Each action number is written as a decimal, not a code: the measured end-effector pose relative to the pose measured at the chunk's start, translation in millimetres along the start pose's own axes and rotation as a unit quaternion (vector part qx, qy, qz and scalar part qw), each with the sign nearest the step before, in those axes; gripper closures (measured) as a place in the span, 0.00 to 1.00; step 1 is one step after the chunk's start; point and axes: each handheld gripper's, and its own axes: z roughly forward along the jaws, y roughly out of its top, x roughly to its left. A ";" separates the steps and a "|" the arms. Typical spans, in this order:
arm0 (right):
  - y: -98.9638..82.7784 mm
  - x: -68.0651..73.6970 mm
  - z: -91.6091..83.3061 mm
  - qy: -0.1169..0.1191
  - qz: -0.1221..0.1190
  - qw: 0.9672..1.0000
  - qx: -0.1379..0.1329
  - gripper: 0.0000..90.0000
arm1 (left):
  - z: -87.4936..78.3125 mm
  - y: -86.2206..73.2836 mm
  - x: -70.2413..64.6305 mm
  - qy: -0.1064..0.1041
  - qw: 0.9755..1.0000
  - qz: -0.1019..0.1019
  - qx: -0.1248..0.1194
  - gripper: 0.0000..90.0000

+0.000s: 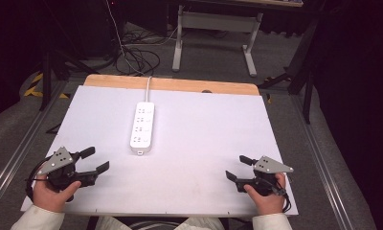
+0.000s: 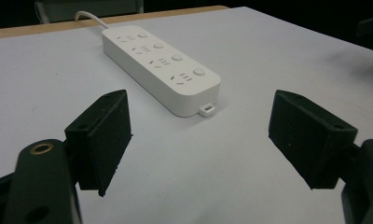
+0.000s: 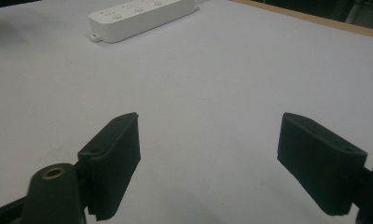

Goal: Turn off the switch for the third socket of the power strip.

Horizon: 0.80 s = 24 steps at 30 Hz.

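Up at 12 o'clock on the counter sits the strip, untouched. Left gripper at 7 and right gripper at 5 both have fingers spread, holding nothing. I'd guess reach in slow and come at it square across its short width.

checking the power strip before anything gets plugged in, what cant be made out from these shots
- Power strip socket and button markings: too small in the high view, soft in the left gripper view.
- Its far end: cut off by the top edge in the right gripper view.
- Its cord: lost among floor cables beyond the table in the high view.
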 end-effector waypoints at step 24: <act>-0.7 0.9 1.2 0.001 -0.003 1.000 0.002 0.25 | -2.4 11.5 -1.6 0.002 0.999 0.002 0.044 0.30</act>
